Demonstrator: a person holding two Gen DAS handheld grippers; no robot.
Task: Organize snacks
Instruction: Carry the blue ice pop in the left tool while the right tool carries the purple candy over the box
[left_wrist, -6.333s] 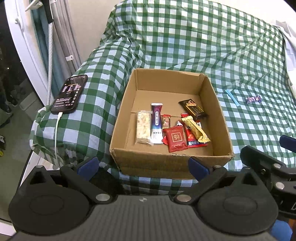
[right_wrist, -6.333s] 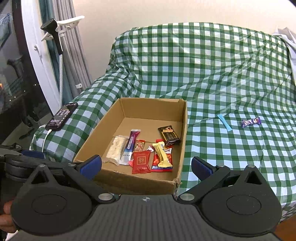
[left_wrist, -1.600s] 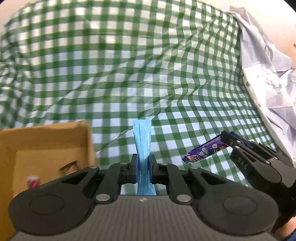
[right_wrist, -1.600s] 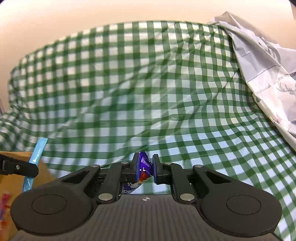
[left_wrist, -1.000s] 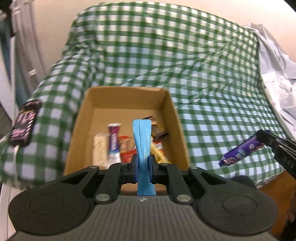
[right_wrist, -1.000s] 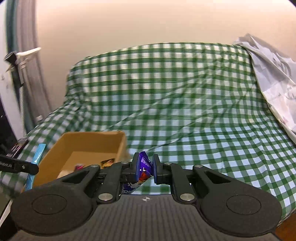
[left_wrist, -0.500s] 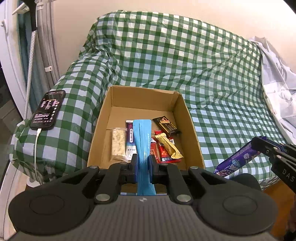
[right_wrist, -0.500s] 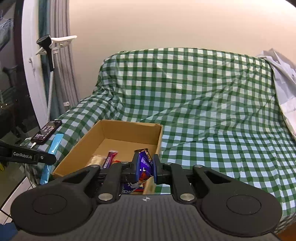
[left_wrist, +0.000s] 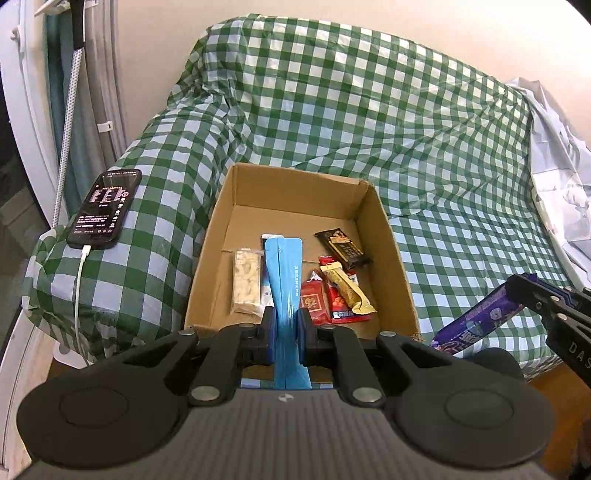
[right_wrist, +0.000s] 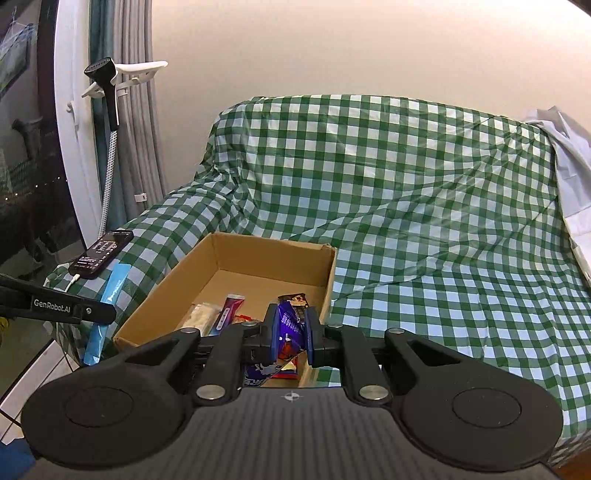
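Note:
An open cardboard box (left_wrist: 386, 236) sits on a green checked cover and holds several snack packets (left_wrist: 341, 291). My left gripper (left_wrist: 285, 326) is shut on a long blue sachet (left_wrist: 284, 273), held upright just in front of the box's near wall. My right gripper (right_wrist: 291, 332) is shut on a purple snack bar (right_wrist: 288, 325), in front of the box (right_wrist: 330, 273) and to its right. The purple bar also shows in the left wrist view (left_wrist: 476, 319), and the blue sachet in the right wrist view (right_wrist: 107, 302).
A black phone (left_wrist: 105, 206) on a white charging cable lies on the sofa arm left of the box. Crumpled grey-white fabric (left_wrist: 557, 173) lies at the right end of the sofa. A window frame and curtains (right_wrist: 122, 122) stand at the left.
Both grippers took a snack from the checked cover right of the box and carried it back to the box front. In the last half second both views barely shifted.

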